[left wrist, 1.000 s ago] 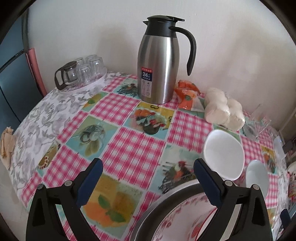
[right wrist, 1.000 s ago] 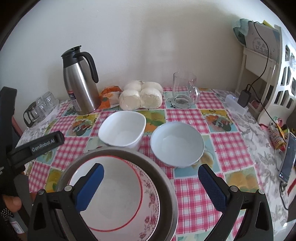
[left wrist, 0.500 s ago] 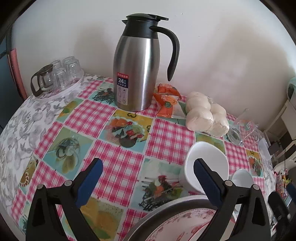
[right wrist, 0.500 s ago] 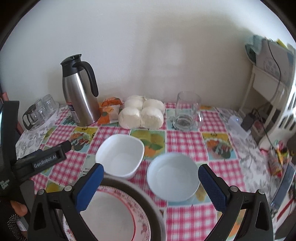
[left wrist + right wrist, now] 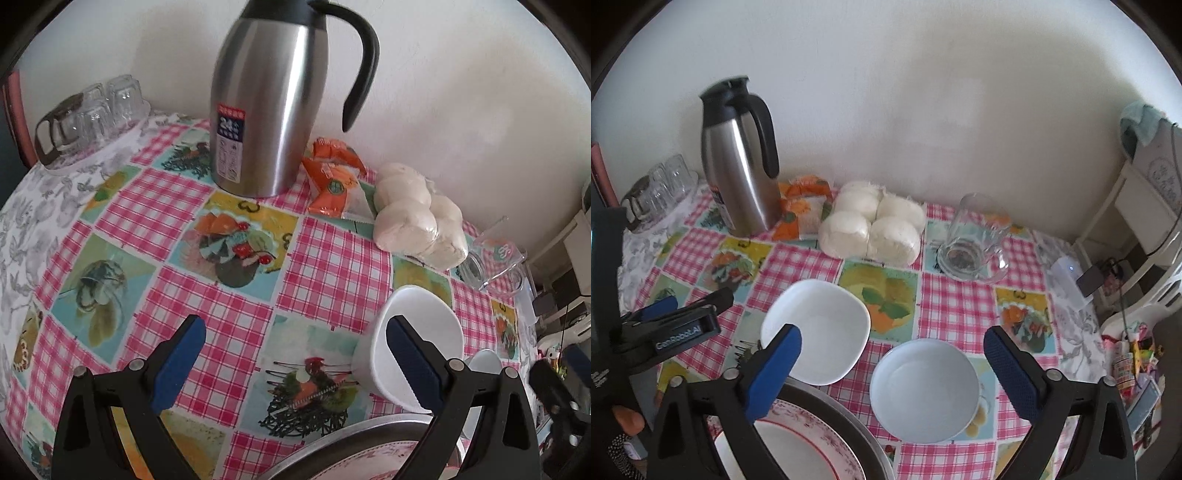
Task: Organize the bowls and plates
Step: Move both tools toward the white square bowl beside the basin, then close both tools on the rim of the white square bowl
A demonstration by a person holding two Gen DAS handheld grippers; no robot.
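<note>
Left wrist view first: our left gripper (image 5: 295,365) hangs with its fingers spread wide and nothing between them, above the checked tablecloth (image 5: 236,325). Just behind the right finger sits the square white bowl (image 5: 417,332), and the rim of the metal basin (image 5: 354,434) with a floral plate (image 5: 388,458) inside shows at the bottom edge. We judge the bowl to be glazed ceramic: stiff, slick, breakable, moderately heavy, so the rim wall is where we would pinch it. The steel flask (image 5: 266,99) and bagged buns (image 5: 417,218) stand well back, leaving free cloth to the left. Right wrist view next: our right gripper (image 5: 892,369) is likewise spread and empty, hovering over the round white bowl (image 5: 923,387), which sits beside the square bowl and near the basin. A glass mug (image 5: 971,236) stands farther back. The table edge on the right is close, so we would keep moves inward.
</note>
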